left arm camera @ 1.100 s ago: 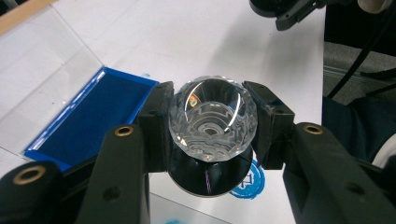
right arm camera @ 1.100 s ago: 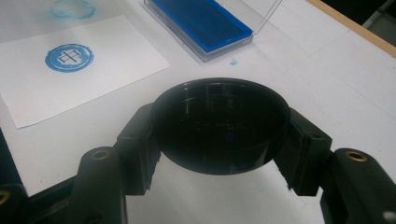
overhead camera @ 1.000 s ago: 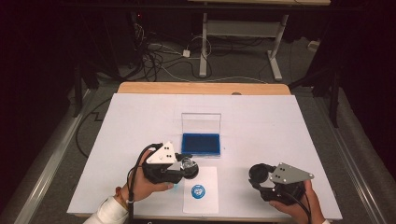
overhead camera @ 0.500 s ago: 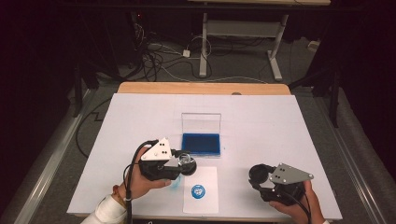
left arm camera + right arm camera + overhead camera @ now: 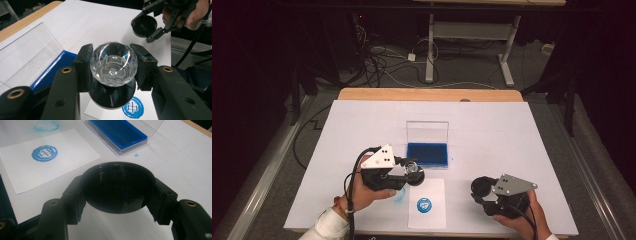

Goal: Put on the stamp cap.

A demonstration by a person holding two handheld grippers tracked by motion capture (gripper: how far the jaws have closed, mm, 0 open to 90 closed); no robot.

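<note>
My left gripper [image 5: 414,173] is shut on a stamp [image 5: 113,63] with a clear faceted knob and a round black base. It holds the stamp upright over the top left corner of a white paper sheet [image 5: 432,216]. A round blue imprint [image 5: 424,204] marks the sheet. My right gripper [image 5: 482,190] is at the front right, shut on a round black cap [image 5: 117,187] whose hollow side faces its camera. Behind the sheet lies a blue ink pad [image 5: 427,154] in a clear case with its lid [image 5: 427,131] standing open.
A faint blue ring smudge [image 5: 399,196] stains the white table cover [image 5: 522,135] just left of the sheet. A small blue spot [image 5: 136,154] lies by the ink pad [image 5: 117,131]. Beyond the table's wooden far edge [image 5: 427,94] are cables and desk legs on the floor.
My left gripper has shifted slightly away from the person and a little left with the stamp in it. The right gripper and cap have stayed in place.
</note>
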